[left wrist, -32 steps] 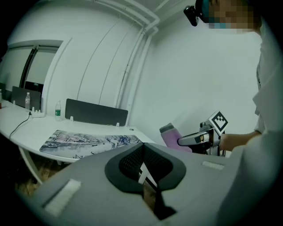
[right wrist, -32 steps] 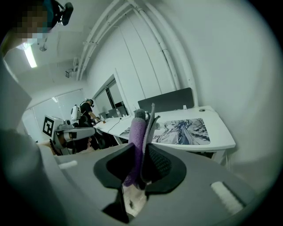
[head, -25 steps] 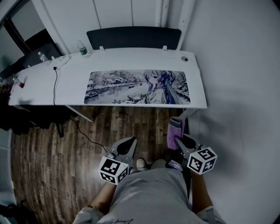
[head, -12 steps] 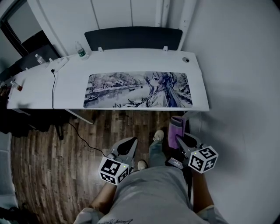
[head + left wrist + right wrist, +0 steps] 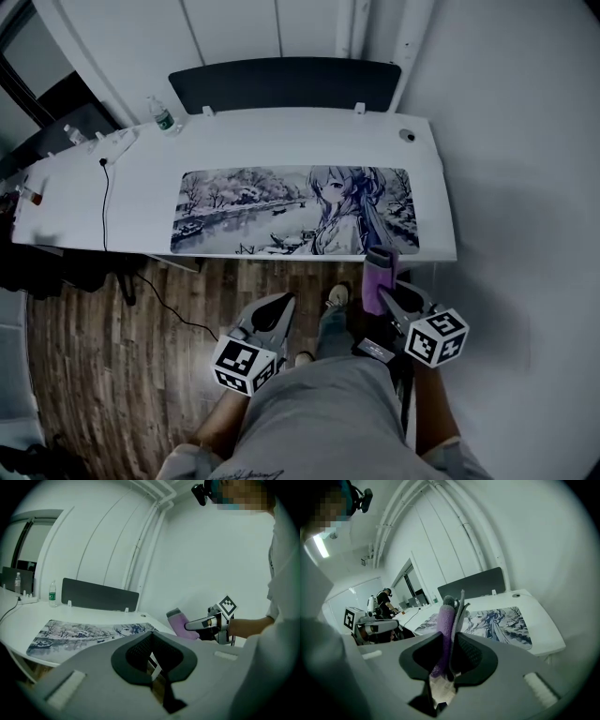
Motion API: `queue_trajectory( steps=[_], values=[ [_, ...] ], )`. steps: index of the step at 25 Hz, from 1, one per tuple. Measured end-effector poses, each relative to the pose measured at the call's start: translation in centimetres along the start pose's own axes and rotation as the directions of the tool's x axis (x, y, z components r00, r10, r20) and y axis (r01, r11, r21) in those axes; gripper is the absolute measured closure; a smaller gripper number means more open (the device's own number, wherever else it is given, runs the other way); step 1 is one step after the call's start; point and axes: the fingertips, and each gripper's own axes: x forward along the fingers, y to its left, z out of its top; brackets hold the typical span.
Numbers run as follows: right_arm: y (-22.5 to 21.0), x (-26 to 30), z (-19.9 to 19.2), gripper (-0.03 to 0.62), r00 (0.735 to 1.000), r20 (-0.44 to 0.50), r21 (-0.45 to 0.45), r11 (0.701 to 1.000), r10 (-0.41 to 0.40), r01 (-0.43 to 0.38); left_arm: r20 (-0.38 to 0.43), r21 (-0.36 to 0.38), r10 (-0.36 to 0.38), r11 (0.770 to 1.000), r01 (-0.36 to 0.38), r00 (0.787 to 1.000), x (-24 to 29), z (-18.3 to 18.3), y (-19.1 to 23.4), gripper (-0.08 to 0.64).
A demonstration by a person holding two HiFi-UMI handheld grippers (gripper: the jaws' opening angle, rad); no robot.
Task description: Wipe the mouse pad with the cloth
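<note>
Spanning the white table (image 5: 141, 187), the long printed pad (image 5: 291, 211) lay flat, nearer than before. The right claw (image 5: 392, 294) pinched the rolled, fuzzy purple cloth (image 5: 378, 274), now at the table's near edge; the left claw (image 5: 279, 305) hung closed, empty.

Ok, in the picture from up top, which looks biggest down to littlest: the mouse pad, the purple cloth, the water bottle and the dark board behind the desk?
1. mouse pad
2. dark board
3. cloth and water bottle: the cloth looks bigger, but it is nearer the camera, so I won't rank them.
</note>
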Motion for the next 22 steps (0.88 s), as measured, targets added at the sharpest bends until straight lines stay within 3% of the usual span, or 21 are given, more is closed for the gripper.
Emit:
queue_trajectory(
  steps=[12, 22],
  values=[
    [-12.2, 6.0, 7.6, 0.5, 0.995, -0.073, -0.001, 0.998, -0.062, 0.062, -0.039, -0.022, 0.01, 1.0, -0.011, 0.999, 12.3, 4.7, 5.6, 0.541],
    [-21.7, 9.5, 10.7, 0.5, 0.985, -0.133, 0.022, 0.994, -0.106, 0.11, -0.068, -0.054, 0.049, 0.997, -0.052, 0.997, 20.0, 6.6, 8.3, 0.541]
  ],
)
